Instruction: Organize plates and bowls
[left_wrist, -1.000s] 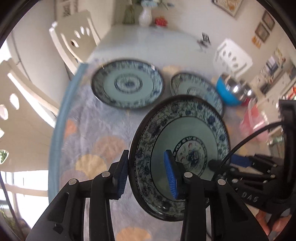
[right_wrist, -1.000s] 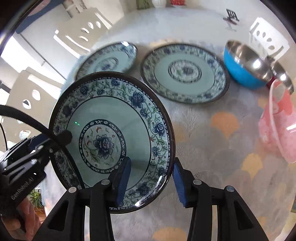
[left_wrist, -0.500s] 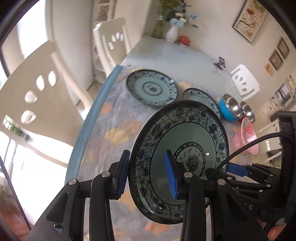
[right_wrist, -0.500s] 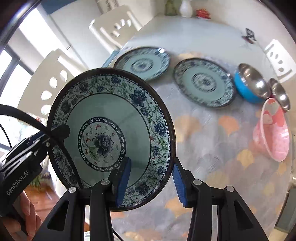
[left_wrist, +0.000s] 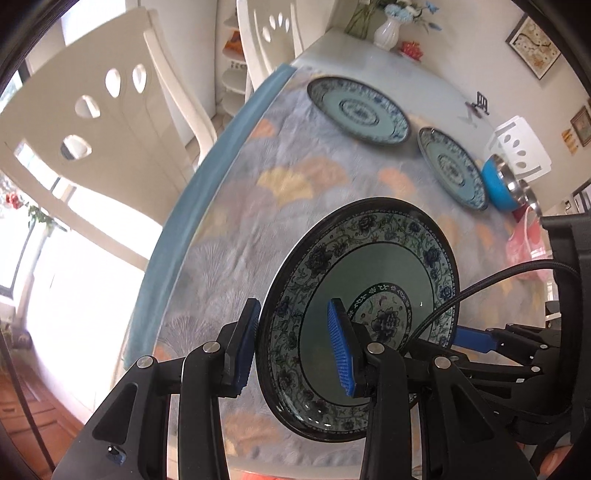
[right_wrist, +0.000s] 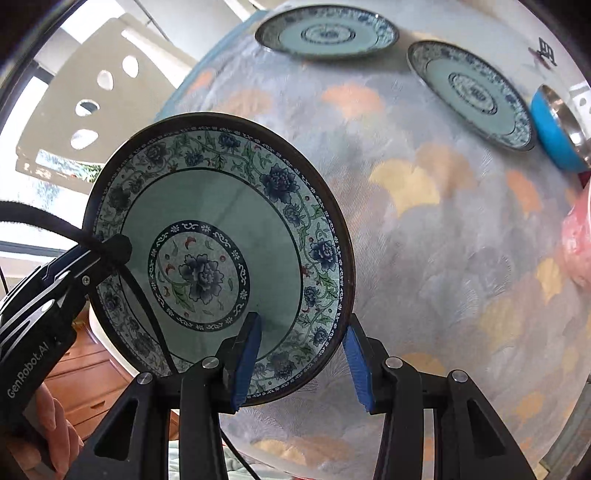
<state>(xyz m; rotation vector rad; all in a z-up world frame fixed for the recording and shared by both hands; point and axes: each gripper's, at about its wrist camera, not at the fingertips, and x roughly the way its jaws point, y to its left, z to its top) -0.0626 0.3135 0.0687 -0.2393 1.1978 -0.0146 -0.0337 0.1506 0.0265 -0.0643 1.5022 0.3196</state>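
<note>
A dark-rimmed floral plate (left_wrist: 369, 295) (right_wrist: 221, 243) hangs tilted above the table's near edge. My left gripper (left_wrist: 291, 350) is shut on its left rim. My right gripper (right_wrist: 301, 365) is shut on its right rim. Each gripper also shows in the other's view, the right (left_wrist: 517, 354) and the left (right_wrist: 48, 295). Two blue patterned plates lie flat at the far side of the table, one further left (left_wrist: 358, 109) (right_wrist: 327, 33) and one to its right (left_wrist: 452, 168) (right_wrist: 471, 92). A blue steel-lined bowl (left_wrist: 502, 181) (right_wrist: 557, 129) stands beyond them, with a pink bowl (left_wrist: 524, 240) (right_wrist: 578, 240) nearer.
The table carries a grey-blue cloth with fan shapes (left_wrist: 258, 206) (right_wrist: 424, 229). White chairs (left_wrist: 107, 122) stand along the left side and one (left_wrist: 517, 147) at the far right. A white vase with flowers (left_wrist: 386, 31) and a small black stand (left_wrist: 480, 103) sit at the far end.
Both grippers have lifted the floral plate higher and drawn it back toward the table's near edge. The plates and bowls on the table look smaller and farther away.
</note>
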